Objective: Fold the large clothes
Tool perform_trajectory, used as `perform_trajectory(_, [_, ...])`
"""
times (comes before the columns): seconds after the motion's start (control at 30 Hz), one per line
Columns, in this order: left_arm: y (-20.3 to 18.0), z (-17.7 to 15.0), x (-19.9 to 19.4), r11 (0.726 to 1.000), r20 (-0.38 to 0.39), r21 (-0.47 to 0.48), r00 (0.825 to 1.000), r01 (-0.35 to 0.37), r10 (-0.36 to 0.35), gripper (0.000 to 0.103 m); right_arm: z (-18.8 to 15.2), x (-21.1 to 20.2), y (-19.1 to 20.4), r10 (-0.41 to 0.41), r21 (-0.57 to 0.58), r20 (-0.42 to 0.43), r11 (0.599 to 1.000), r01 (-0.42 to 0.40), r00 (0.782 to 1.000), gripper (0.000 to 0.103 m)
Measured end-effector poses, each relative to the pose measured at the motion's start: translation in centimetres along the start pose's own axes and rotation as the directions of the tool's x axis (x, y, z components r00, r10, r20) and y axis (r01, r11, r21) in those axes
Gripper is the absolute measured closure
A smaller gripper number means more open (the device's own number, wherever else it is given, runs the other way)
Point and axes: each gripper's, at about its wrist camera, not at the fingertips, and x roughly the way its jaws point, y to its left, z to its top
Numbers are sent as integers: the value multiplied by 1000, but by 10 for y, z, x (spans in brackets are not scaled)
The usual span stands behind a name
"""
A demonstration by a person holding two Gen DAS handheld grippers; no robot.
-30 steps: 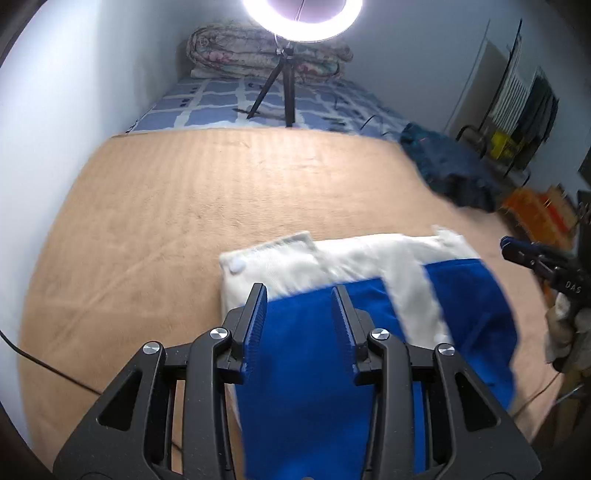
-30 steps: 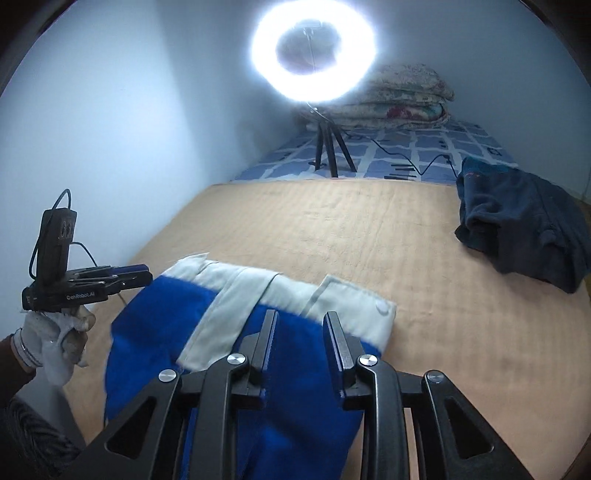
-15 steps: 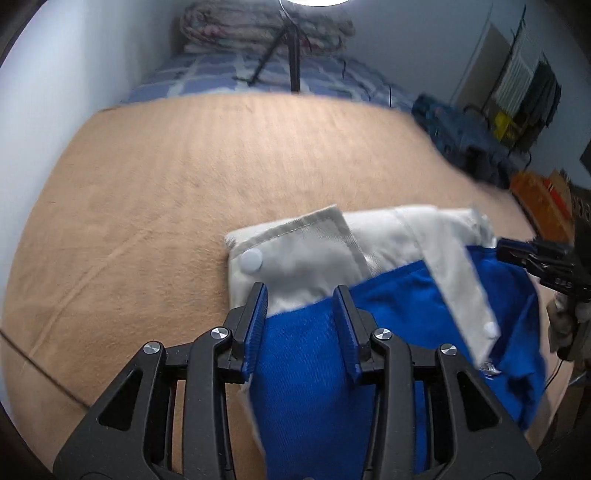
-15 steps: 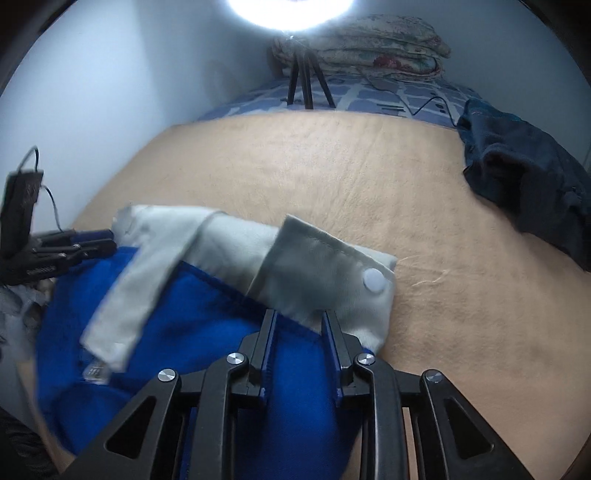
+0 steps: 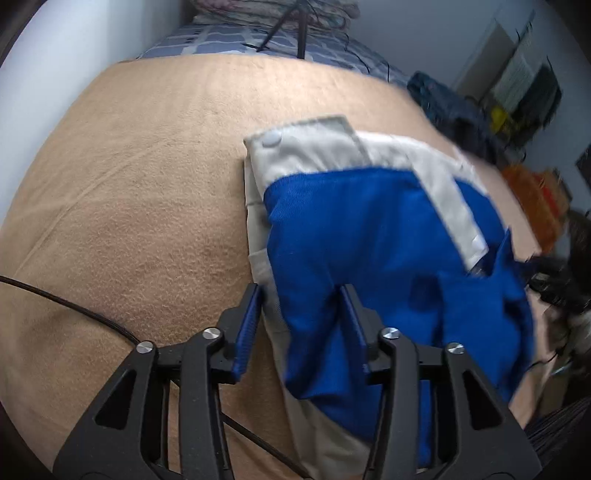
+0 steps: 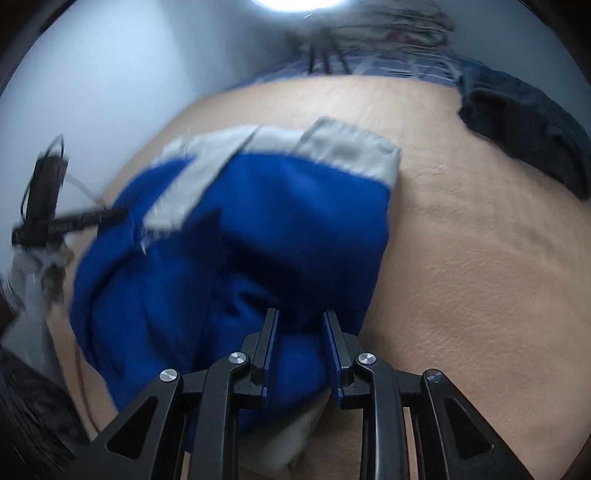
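Note:
A blue and white garment (image 5: 369,236) lies folded on the tan blanket (image 5: 140,192), white collar band with a snap at its far end. My left gripper (image 5: 301,291) hovers over its near left edge, jaws apart, blue cloth between them. In the right wrist view the same garment (image 6: 258,221) fills the middle. My right gripper (image 6: 301,317) is over its near right part, jaws apart with blue cloth bulging between them. The left gripper (image 6: 92,216) shows at the garment's left edge, blurred.
A dark blue garment (image 6: 528,125) lies heaped at the far right of the blanket. A tripod (image 5: 295,26) with a ring light stands on the checked bedding behind. A black cable (image 5: 74,306) crosses the blanket at near left. Clutter stands at the right (image 5: 532,192).
Both grippers have dropped lower and closer to the garment, tilting down. The blue cloth has bunched up between and around the jaws. The left gripper's jaws look wider.

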Motion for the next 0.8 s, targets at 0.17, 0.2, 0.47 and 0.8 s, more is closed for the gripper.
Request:
perform_trajectory(0.17, [18,4,-23,988,20,-126,996,89,-87,54,5,-23,-7,31,39,50,999,-33,998,68])
perform_trajectory(0.2, [23,2,-31,982,36,-152,994,110,-106,52,4,-32,-10,46,53,87,997,-50,995,61])
perform_trajectory(0.47, [84,-8,-25,785,84,-488,916,382,-393,33,-8,-52,-61,152,262,228,942,-211,962,19])
perform_trajectory(0.8, [85,-10,11,724,24,-532,863,439,-505,33,-19,1,-92,383,427,191,797,-428,904,18])
